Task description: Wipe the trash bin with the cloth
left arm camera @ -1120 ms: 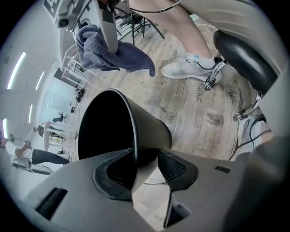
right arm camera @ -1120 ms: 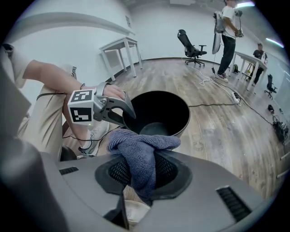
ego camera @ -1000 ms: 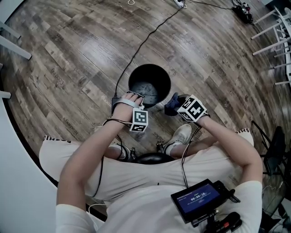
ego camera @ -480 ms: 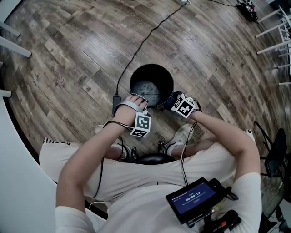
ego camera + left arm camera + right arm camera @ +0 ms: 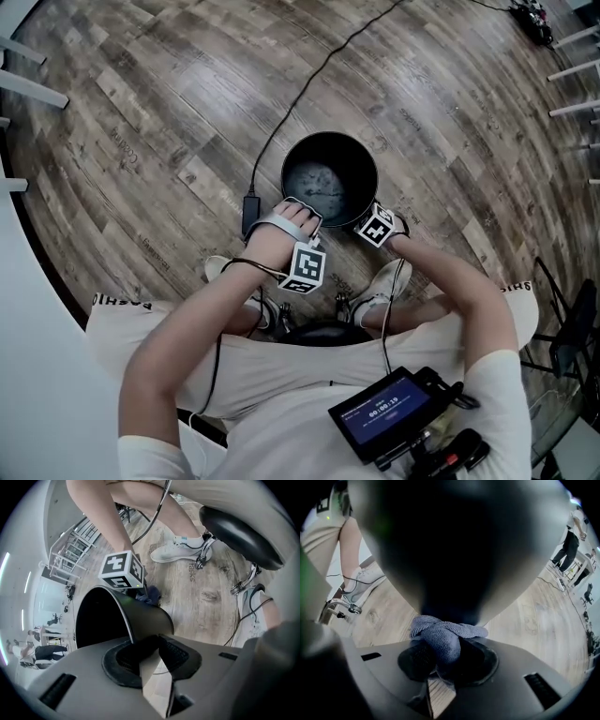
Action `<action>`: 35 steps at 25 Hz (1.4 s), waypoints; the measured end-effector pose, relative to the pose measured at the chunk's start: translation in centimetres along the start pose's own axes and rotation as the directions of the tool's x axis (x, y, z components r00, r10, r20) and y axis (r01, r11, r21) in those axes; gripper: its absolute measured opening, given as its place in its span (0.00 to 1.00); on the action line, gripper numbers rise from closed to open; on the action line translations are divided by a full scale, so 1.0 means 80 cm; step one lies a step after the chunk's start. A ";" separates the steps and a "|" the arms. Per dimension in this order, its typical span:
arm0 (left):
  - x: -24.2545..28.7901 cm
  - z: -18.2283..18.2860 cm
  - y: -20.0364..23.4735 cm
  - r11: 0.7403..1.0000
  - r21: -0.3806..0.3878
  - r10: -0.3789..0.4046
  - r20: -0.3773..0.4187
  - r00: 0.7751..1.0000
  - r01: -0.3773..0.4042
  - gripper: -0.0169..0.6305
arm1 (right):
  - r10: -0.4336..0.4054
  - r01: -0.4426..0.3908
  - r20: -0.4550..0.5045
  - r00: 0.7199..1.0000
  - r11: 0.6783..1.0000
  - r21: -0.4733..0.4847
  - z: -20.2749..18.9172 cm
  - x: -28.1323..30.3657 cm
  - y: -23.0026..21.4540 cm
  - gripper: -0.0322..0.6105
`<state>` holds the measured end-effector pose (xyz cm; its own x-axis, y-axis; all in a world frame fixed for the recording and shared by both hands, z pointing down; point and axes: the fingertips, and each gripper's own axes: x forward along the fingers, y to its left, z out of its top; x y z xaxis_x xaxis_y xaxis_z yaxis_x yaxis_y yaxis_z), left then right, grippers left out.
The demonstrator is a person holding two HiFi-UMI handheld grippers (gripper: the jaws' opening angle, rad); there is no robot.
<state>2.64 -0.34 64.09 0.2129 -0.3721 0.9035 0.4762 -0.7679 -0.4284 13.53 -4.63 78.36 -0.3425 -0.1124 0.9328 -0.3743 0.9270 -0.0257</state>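
Observation:
A black round trash bin [image 5: 330, 178] stands on the wood floor between the person's feet. My left gripper [image 5: 300, 212] is at the bin's near rim; its jaws have just been closing. In the left gripper view the bin's wall [image 5: 133, 616] runs between the pads, and the left gripper [image 5: 151, 652] is shut on the rim. My right gripper [image 5: 377, 226] is low against the bin's near right side, its tips hidden under the marker cube. In the right gripper view it [image 5: 444, 657] is shut on a bunched blue cloth [image 5: 445, 634] that touches the bin's outer wall [image 5: 454, 550].
A black cable [image 5: 309, 84] crosses the floor to an adapter [image 5: 251, 204] left of the bin. The person's shoes [image 5: 380, 289] and a black stool seat [image 5: 319, 333] lie just behind the bin. A dark chair frame [image 5: 562, 319] stands at the right.
The right gripper has sunk with the cloth from beside the rim down along the bin's side. The left gripper has stayed at the near rim, now clamped on it.

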 end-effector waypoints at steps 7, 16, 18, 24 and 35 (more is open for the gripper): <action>0.002 -0.001 0.003 1.000 0.004 0.000 0.009 1.000 0.000 0.20 | 0.018 -0.016 -0.023 1.000 0.994 0.112 -0.022 0.047 -0.004 0.20; 0.005 -0.002 0.000 1.000 -0.022 0.020 -0.021 1.000 -0.021 0.22 | 0.093 -0.103 0.058 0.994 0.974 0.201 0.022 -0.051 0.028 0.20; 0.002 -0.001 0.002 0.998 -0.065 0.020 -0.002 1.000 -0.020 0.24 | 0.081 -0.095 0.068 0.994 0.970 0.223 0.032 -0.083 0.025 0.20; -0.012 -0.022 0.017 0.974 -0.228 0.013 0.016 1.000 -0.009 0.31 | 0.086 -0.102 0.076 0.993 0.964 0.246 0.050 -0.189 0.027 0.20; -0.002 -0.028 0.011 0.979 -0.200 0.030 -0.039 0.999 -0.037 0.31 | 0.040 -0.083 0.183 0.982 0.969 0.233 0.094 -0.264 0.037 0.20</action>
<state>1.14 -2.10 63.51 0.1936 -0.4147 0.8891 0.2881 -0.8423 -0.4556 13.17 -2.17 55.88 -0.5088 -0.1390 0.8496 -0.5351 0.8241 -0.1857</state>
